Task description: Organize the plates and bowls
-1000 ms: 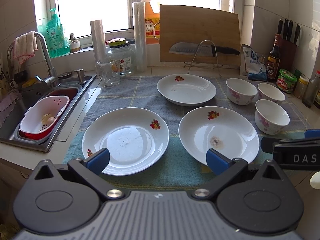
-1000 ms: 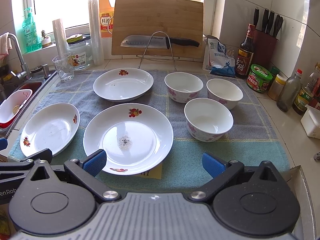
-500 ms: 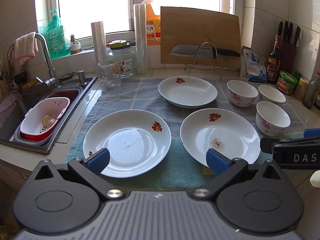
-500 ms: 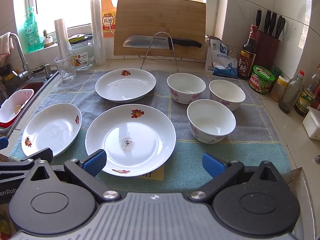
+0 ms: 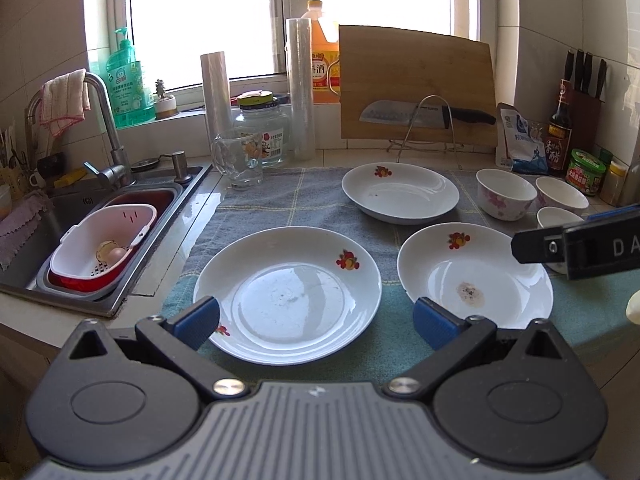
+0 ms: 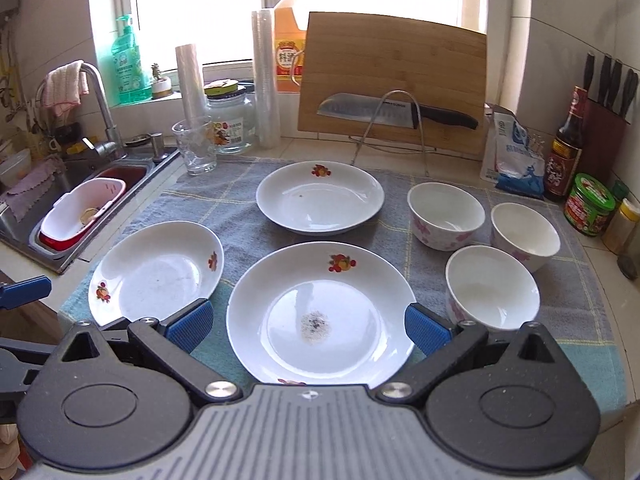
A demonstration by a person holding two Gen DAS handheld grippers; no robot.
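Crockery lies spread on a checked towel [image 6: 240, 216] beside the sink [image 5: 72, 216]: three plates and three bowls, none stacked yet. The left gripper [image 5: 316, 318] hovers at the near edge of the left plate [image 5: 288, 292], fingers spread wide and holding nothing; the right gripper [image 6: 308, 324] straddles the near rim of the middle plate [image 6: 320, 312], equally spread and empty. The far plate [image 6: 320, 196] sits behind, and the bowls [image 6: 492, 288] cluster to the right, close together. Glazed rims are likely slick, so a shallow pinch could let a plate tip or slide off the towel's front edge. The middle plate carries a dark residue [image 6: 316, 326], which stacking would probably smear onto another dish. With both grippers so near, they could collide.
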